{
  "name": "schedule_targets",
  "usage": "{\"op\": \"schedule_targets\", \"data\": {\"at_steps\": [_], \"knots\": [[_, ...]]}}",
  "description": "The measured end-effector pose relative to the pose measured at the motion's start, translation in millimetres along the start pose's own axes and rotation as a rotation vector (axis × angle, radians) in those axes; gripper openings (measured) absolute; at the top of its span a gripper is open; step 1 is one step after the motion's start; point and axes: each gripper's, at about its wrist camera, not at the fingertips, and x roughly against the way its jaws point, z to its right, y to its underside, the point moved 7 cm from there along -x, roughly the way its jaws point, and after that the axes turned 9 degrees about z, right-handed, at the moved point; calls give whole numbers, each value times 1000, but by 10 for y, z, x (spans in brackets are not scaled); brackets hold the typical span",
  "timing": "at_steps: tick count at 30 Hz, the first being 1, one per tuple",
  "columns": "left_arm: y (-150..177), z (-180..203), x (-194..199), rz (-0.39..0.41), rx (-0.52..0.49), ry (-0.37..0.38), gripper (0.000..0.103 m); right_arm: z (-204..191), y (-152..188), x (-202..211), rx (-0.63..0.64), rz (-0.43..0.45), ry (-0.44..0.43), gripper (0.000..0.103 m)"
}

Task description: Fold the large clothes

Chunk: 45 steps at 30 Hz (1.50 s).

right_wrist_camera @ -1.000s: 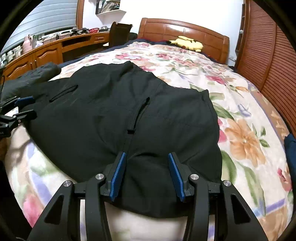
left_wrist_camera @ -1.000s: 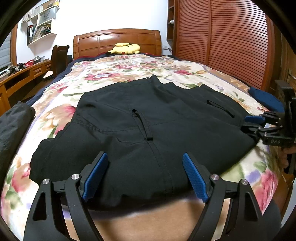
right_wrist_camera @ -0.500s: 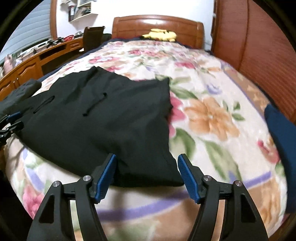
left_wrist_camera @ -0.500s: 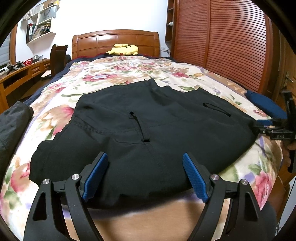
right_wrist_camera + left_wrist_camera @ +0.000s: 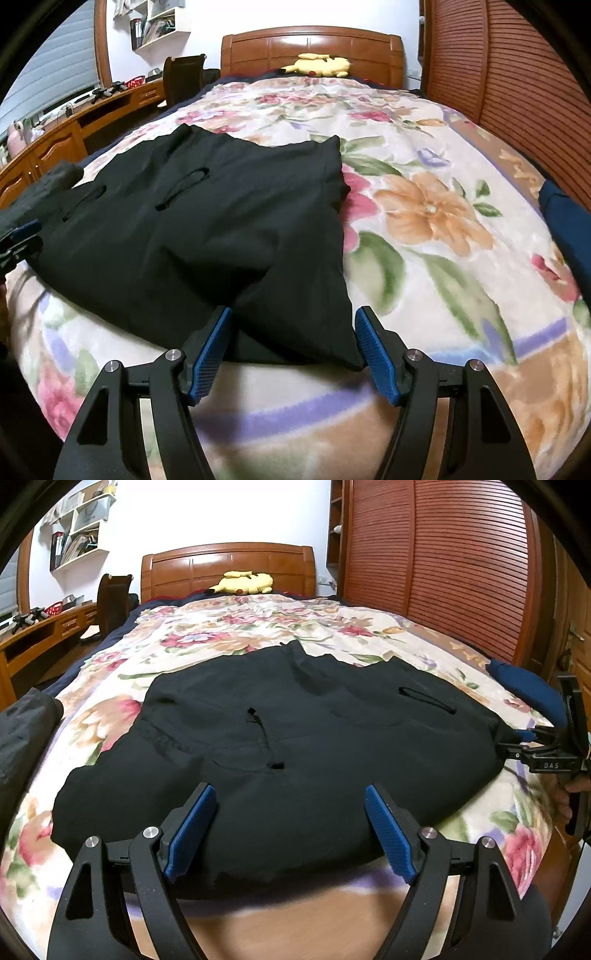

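Note:
A large black garment lies spread across the near end of a bed with a floral blanket. It also shows in the right wrist view. My left gripper is open, its blue pads straddling the garment's near hem toward its left part. My right gripper is open at the garment's near right corner, the cloth edge lying between its pads. The right gripper also shows at the far right of the left wrist view, at the garment's right edge.
A yellow plush toy rests by the wooden headboard. A wooden slatted wardrobe runs along the right. A desk and chair stand left of the bed. Dark cloth lies at the left, a blue item at the right.
My right gripper has swung right along the near hem, from the garment's middle to its right corner, and opened wider. My left gripper has stayed nearly still and open.

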Motion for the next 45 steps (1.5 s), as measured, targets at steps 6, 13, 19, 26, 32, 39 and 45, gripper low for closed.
{"op": "schedule_targets", "data": {"at_steps": [6, 13, 19, 26, 32, 39, 45], "knots": [[-28, 132, -52, 4, -9, 25, 83, 5, -64, 207, -23, 51, -8, 70], [-25, 283, -176, -12, -43, 24, 84, 31, -157, 227, -75, 91, -32, 72], [17, 283, -240, -38, -39, 17, 84, -12, -65, -6, -72, 26, -6, 73], [42, 300, -248, -47, -45, 16, 84, -25, 3, -199, -87, -31, 2, 79], [59, 308, -255, -53, -54, 17, 84, -25, 5, -227, -122, -43, -65, 69], [77, 301, -232, -47, -54, 16, 84, -45, -81, -86, -157, -8, -124, 26], [78, 268, -178, -35, -54, 13, 84, -124, -445, 195, -119, 118, -105, 17]]}}
